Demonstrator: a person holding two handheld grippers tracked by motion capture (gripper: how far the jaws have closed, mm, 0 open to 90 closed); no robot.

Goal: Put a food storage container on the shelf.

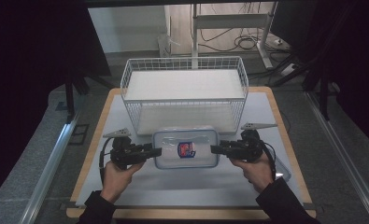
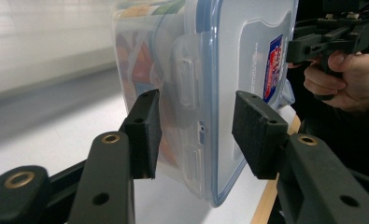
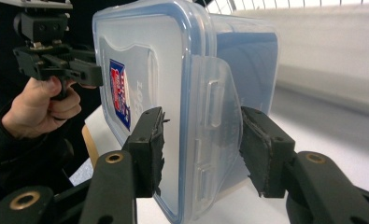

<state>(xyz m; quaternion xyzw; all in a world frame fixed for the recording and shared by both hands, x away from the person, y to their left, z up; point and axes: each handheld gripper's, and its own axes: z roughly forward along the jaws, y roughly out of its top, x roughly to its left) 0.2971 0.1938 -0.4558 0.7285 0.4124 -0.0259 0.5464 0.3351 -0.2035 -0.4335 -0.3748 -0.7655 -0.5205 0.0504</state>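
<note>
Here both grippers' fingers (image 2: 147, 133) straddle the plastic container's (image 1: 186, 148) end latches.

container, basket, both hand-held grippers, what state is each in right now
plastic food container: lid on, side latch flaps down, flat on the table
wire basket: upright, nothing in it
left hand-held gripper: open, jaws either side of a latch flap
right hand-held gripper: open, jaws either side of the opposite flap

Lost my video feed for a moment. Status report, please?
Left gripper and right gripper both open, straddling the side latches of the plastic box. Box flat on the table, lid on. Wire basket behind it, nothing in between.
</note>
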